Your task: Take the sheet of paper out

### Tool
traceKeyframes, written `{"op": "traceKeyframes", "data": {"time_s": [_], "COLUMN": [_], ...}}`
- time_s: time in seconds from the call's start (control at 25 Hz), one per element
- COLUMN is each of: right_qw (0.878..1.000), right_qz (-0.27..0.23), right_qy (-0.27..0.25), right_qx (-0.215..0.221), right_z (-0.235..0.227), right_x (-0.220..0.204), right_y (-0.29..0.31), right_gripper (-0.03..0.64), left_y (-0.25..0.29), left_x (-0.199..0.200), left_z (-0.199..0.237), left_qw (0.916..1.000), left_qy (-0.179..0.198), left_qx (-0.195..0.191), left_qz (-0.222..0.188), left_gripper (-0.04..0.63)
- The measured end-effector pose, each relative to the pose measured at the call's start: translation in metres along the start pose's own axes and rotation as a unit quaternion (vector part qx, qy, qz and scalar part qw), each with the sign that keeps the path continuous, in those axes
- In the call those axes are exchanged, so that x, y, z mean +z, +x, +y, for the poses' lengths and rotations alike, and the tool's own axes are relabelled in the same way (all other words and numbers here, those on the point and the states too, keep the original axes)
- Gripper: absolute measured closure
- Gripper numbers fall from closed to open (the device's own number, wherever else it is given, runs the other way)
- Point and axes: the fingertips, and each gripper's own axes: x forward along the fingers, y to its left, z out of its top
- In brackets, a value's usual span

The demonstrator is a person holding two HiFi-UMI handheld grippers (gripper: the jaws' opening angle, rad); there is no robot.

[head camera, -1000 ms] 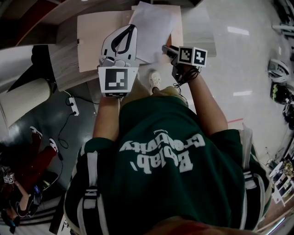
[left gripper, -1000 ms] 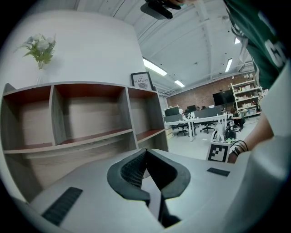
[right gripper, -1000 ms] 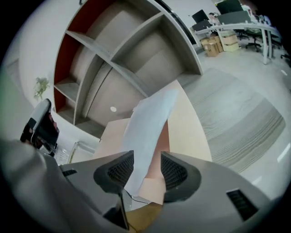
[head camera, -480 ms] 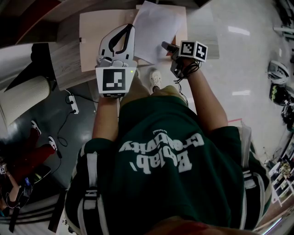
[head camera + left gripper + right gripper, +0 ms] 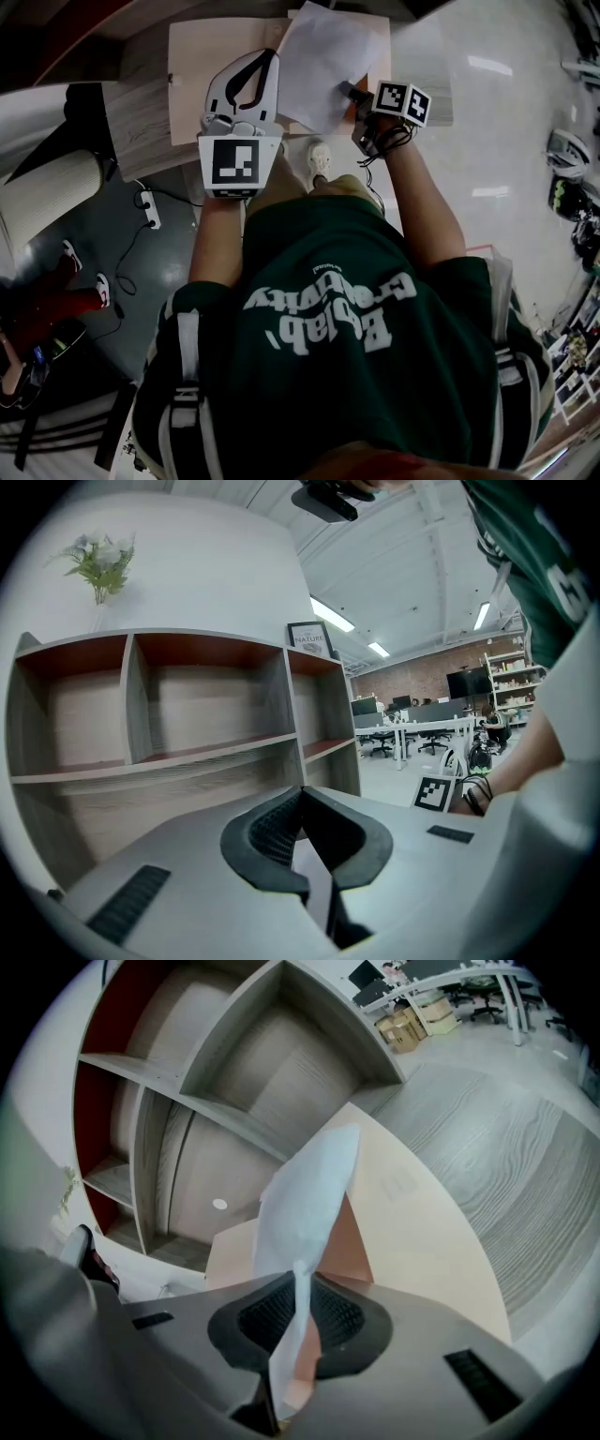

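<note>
A white sheet of paper [image 5: 314, 56] lies partly on a peach folder [image 5: 202, 66] on the wooden table [image 5: 141, 122]. My right gripper [image 5: 349, 91] is at the sheet's near right edge. In the right gripper view the sheet [image 5: 305, 1194] stands curled up off the folder [image 5: 412, 1213] and runs down between the jaws. The right gripper [image 5: 300, 1274] is closing, and its tips pinch the sheet. My left gripper [image 5: 270, 56] rests over the folder, left of the sheet. The left gripper [image 5: 302, 791] has its tips together; I cannot tell whether anything is between them.
Empty wooden shelves [image 5: 187, 714] stand behind the table, also in the right gripper view as shelves [image 5: 234, 1082]. The table's near edge runs just before the person's shoe [image 5: 316, 161]. A power strip [image 5: 148, 214] lies on the floor at the left, near a white cylinder [image 5: 47, 197].
The right gripper has shifted a little up and toward the sheet's edge, and that edge now curls upward by it. The left gripper sits in much the same spot on the folder.
</note>
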Motion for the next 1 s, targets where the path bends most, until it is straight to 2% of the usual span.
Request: {"op": "traceKeyframes", "data": {"time_s": [0.04, 0.12, 0.4, 0.68, 1.0], "right_qw": [1.0, 1.0, 0.998, 0.993, 0.979], "right_qz": [-0.007, -0.019, -0.036, -0.065, -0.108], "right_qy": [-0.006, -0.017, -0.045, -0.095, -0.172], "right_qx": [0.003, 0.011, 0.026, 0.027, 0.028], "right_z": [0.0, 0.001, 0.012, 0.031, 0.06], "right_x": [0.002, 0.005, 0.01, 0.02, 0.035], "right_y": [-0.001, -0.003, -0.009, -0.026, -0.073], "right_gripper": [0.562, 0.578, 0.58, 0.58, 0.581], "left_y": [0.001, 0.002, 0.008, 0.012, 0.009], "left_x": [-0.001, -0.002, -0.006, -0.005, 0.014], "left_z": [0.001, 0.002, 0.0, -0.008, -0.03], "left_qw": [1.0, 1.0, 1.0, 0.9999, 0.9999], "left_qy": [0.0, -0.001, 0.001, 0.002, 0.005], "left_qx": [-0.001, -0.002, -0.008, -0.017, -0.01], "left_qz": [0.0, -0.001, 0.004, -0.002, -0.005], "left_gripper": [0.577, 0.577, 0.577, 0.577, 0.577]}}
